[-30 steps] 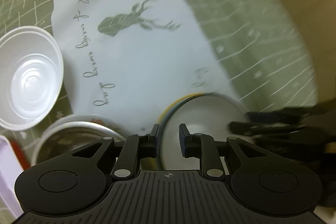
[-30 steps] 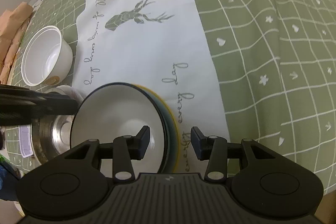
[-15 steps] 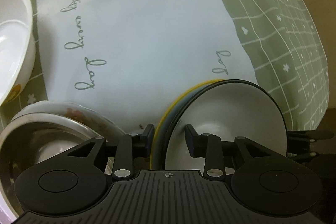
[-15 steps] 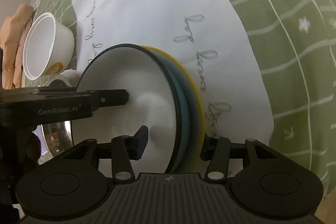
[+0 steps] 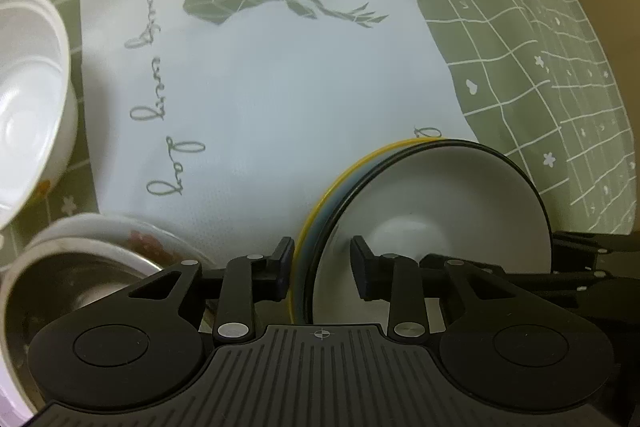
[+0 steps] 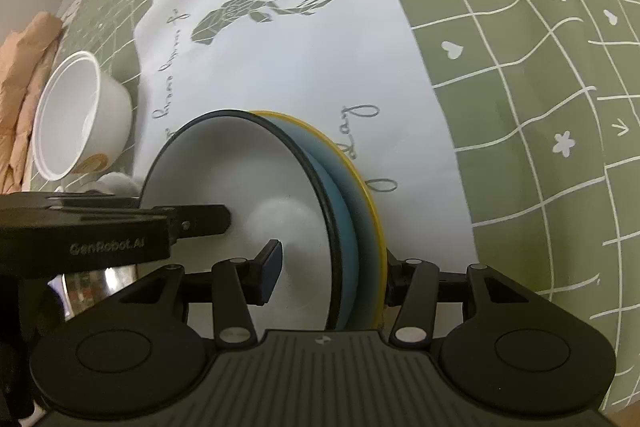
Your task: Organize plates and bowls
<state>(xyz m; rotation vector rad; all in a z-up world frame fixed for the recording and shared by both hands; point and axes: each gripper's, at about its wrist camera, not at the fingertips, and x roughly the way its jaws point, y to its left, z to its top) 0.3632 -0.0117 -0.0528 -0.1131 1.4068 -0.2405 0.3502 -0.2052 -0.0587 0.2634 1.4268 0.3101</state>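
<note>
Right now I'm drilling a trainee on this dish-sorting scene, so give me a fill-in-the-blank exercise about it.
1. The stack of dishes has a yellow rim at the bottom, a blue dish above it, and a white one with a ____ rim on top.
2. The runner is printed with a ____.
3. The metal bowl sits inside a dish with a ____ pattern.
4. The right gripper straddles the stack's ____.

Missing words: black; deer; floral; edge

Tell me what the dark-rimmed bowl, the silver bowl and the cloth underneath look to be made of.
Dark-rimmed bowl: likely glazed ceramic or melamine; smooth white inside with a soft sheen.
Silver bowl: probably stainless steel; its grey inside mirrors the surroundings.
Cloth: a thin printed cloth, fabric or vinyl, I can't tell; matte white with a deer print, lying slightly wavy.
</note>
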